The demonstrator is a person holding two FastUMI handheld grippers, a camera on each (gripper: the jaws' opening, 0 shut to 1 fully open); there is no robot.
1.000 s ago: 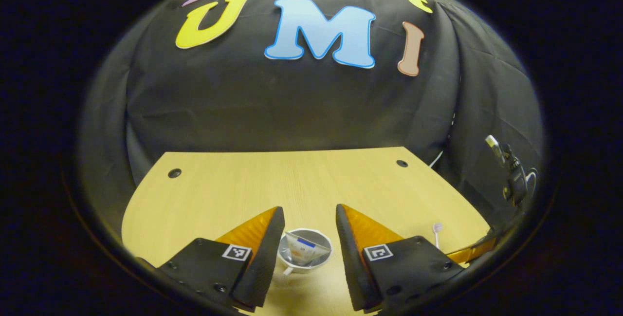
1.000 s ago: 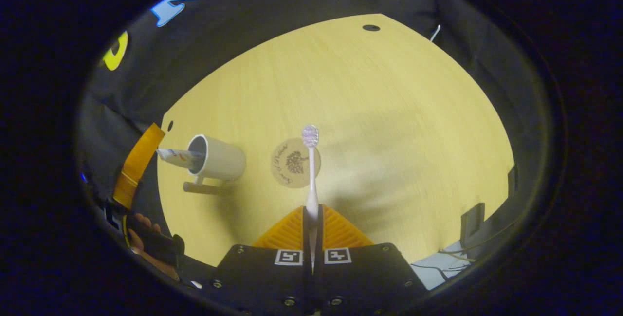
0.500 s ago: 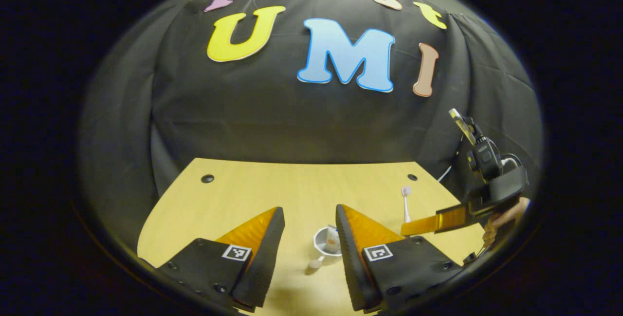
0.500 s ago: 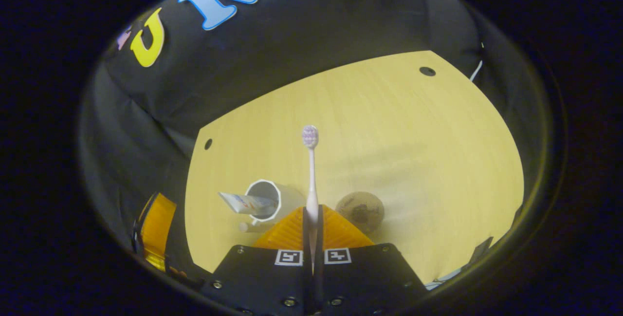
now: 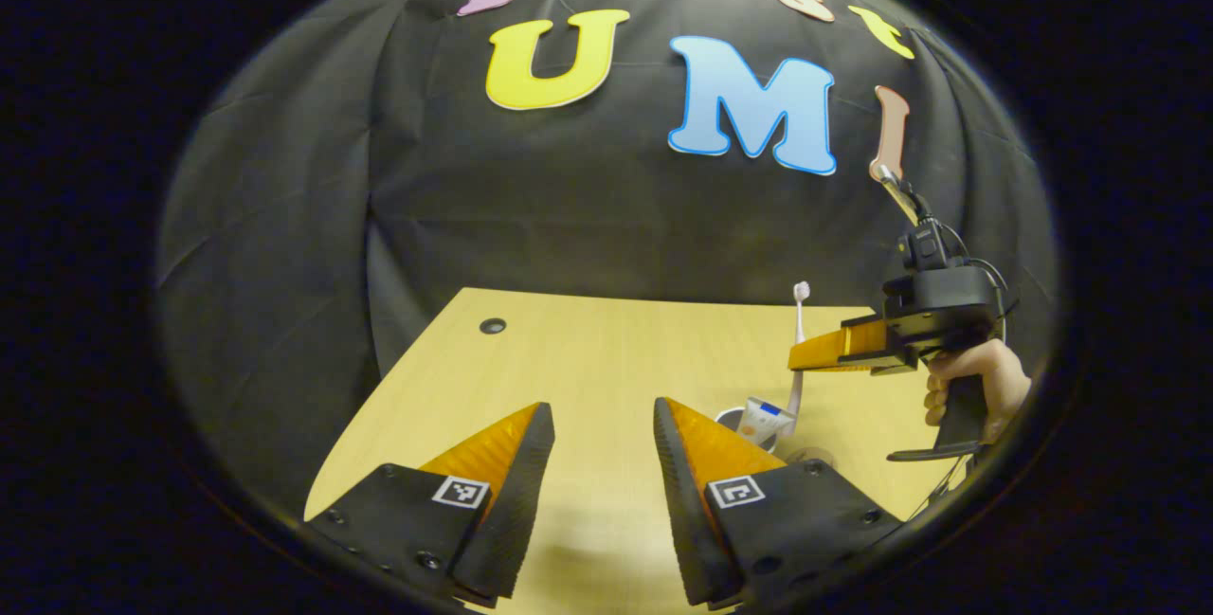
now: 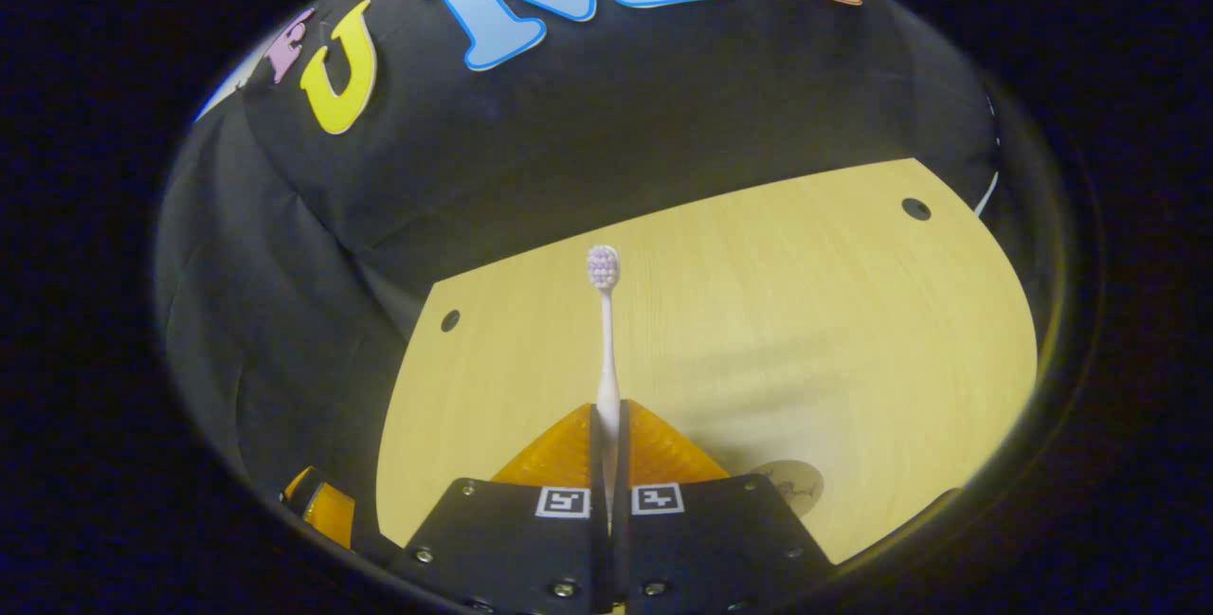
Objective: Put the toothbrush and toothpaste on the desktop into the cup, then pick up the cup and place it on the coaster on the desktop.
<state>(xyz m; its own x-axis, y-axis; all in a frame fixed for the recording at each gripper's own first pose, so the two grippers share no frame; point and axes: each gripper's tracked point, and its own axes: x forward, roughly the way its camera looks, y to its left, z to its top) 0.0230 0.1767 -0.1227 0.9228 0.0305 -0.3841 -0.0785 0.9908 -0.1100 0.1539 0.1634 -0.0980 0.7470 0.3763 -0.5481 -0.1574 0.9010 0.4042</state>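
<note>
While the right claw has its two fingers pinched tight on the toothbrush, the brush sticks straight out along the fingers, bristle head at the far end and the handle end tucked between them. From the left gripper view you can see that same brush standing pretty much upright, head up, with its lower end dropping toward the cup, which sits on the surface with the toothpaste already leaning inside it. So the thing that matters, I'd say: the brush's long axis is close to vertical and the cup mouth is right underneath it. Whether the tip is already inside the rim I can't tell from here.

The left claw is wide open with nothing in it, and the cup lies just off to its right, partly hidden behind one finger. The coaster peeks out on the surface just beside the right claw.

My guess is a short straight drop and a release finishes this step.
</note>
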